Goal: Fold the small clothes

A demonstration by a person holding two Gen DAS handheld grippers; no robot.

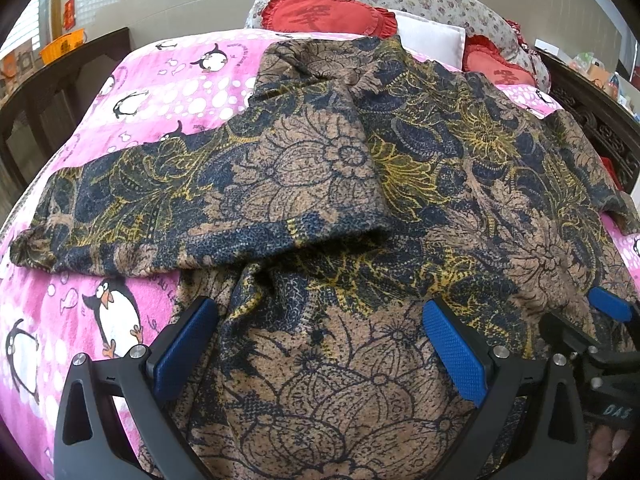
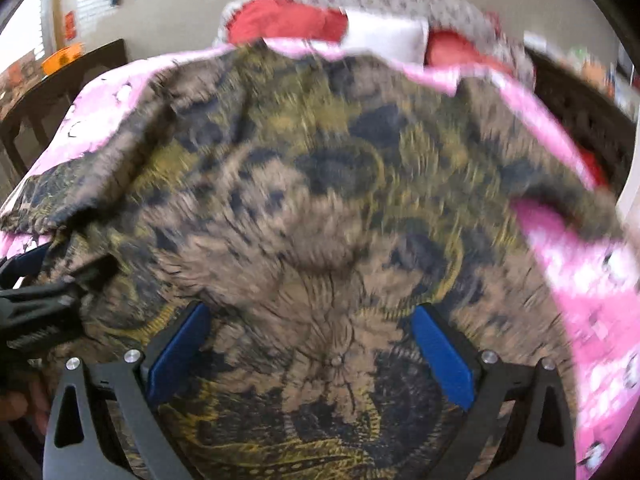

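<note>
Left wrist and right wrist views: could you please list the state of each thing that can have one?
Floral garment: spread on the bed, one sleeve folded across the body, still wrinkled.
Pink penguin blanket: laid flat under the garment.
Left hand-held gripper: open, above the hem.
Right hand-held gripper: open, picture blurred.

Right wrist view is motion-blurred. Right hand-held gripper [image 2: 310,354] has its blue pads [image 2: 442,354] spread wide, nothing between them, hovering over a brown, navy and yellow floral-print garment [image 2: 320,208]. Garment lies spread on a pink blanket [image 2: 584,280] on the bed. Left hand-held gripper [image 2: 36,300] shows at the left edge, touching the garment's edge; jaw state unclear. Red cushions [image 2: 284,22] and a white pillow [image 2: 384,34] sit at the far end.
</note>
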